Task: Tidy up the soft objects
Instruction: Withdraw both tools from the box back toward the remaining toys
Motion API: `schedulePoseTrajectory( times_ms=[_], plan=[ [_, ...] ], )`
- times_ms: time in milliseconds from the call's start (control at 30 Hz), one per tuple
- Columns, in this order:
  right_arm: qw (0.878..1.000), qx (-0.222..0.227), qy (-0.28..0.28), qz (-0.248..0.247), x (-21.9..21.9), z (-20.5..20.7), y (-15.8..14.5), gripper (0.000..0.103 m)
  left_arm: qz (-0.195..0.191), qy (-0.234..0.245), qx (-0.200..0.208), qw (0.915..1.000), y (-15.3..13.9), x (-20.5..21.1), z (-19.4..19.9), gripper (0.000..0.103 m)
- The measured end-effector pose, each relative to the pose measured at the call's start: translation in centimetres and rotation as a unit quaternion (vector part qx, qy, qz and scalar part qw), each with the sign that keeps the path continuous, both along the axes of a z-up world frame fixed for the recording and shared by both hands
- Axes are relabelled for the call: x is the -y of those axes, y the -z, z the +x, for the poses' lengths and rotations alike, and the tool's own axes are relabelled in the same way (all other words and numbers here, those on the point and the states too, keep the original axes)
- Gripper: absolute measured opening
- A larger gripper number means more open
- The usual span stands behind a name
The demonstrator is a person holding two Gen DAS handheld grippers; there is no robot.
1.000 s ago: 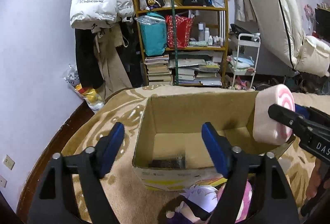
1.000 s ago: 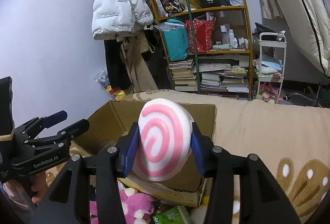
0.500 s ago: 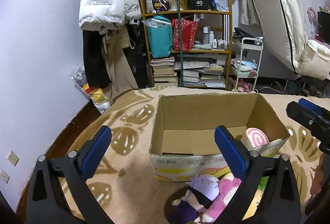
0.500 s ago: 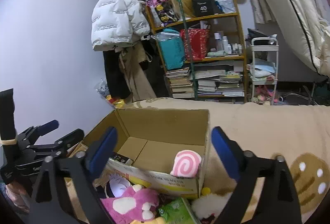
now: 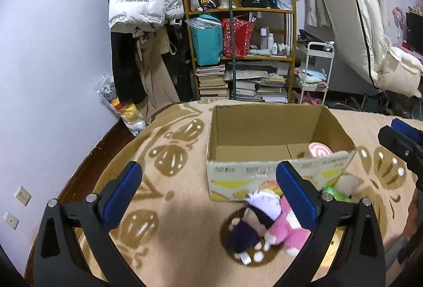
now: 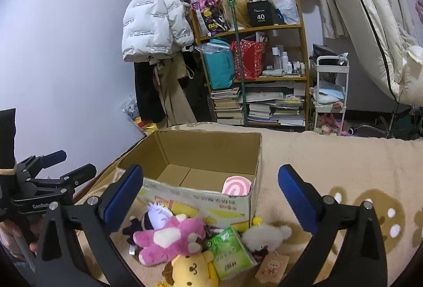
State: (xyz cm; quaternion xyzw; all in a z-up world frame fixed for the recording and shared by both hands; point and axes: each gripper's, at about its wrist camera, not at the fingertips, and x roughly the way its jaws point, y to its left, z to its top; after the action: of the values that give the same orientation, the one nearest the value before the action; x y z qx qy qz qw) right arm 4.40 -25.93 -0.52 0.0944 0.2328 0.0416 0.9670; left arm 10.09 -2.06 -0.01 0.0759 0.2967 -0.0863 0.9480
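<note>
An open cardboard box (image 5: 238,176) (image 6: 185,194) stands on the beige patterned rug. A pink-and-white swirl cushion (image 5: 320,151) (image 6: 236,186) lies inside it at the right corner. In front of the box lie a pink plush (image 6: 169,239) (image 5: 285,231), a purple-haired doll (image 5: 248,231) (image 6: 156,214), a yellow bear (image 6: 193,271), a green pack (image 6: 228,251) and a white fluffy toy (image 6: 264,235). My left gripper (image 5: 208,197) is open and empty above the rug. My right gripper (image 6: 208,197) is open and empty above the toys.
A wooden shelf (image 5: 240,57) with books and bags stands behind the box. Coats (image 5: 142,1) hang on the left wall. A white cart (image 5: 314,70) and a leaning mattress (image 5: 364,22) stand at the right. A bag (image 5: 119,104) lies by the wall.
My right gripper opened and let the swirl cushion drop into the box. Both grippers have pulled back and risen, so the toys in front of the box show.
</note>
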Motion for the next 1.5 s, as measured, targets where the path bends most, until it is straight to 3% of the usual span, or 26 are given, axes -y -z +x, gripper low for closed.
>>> schedulePoseTrajectory(
  times_ms=[533, 1033, 1300, 1500],
  plan=[
    [1.0, -0.018, 0.007, -0.01, -0.7, -3.5, -0.2, 0.103, 0.016, -0.012, -0.015, 0.9997, 0.6, -1.3, -3.6, 0.1],
    [0.998, -0.059, 0.023, 0.012, 0.5, -2.4, 1.2, 0.103, 0.006, 0.001, 0.016, 0.9999, 1.0, 0.4, -3.9, 0.1],
    [0.993, -0.107, 0.04, 0.012, 1.1, -0.8, 2.9, 0.103, -0.001, 0.002, 0.007, 1.0, 2.3, 2.0, -2.1, 0.1],
    [0.987, -0.152, 0.059, 0.009, 2.0, 0.5, 4.2, 0.103, 0.017, 0.026, 0.002, 0.9995, 3.6, 4.0, -1.3, 0.1]
  ],
)
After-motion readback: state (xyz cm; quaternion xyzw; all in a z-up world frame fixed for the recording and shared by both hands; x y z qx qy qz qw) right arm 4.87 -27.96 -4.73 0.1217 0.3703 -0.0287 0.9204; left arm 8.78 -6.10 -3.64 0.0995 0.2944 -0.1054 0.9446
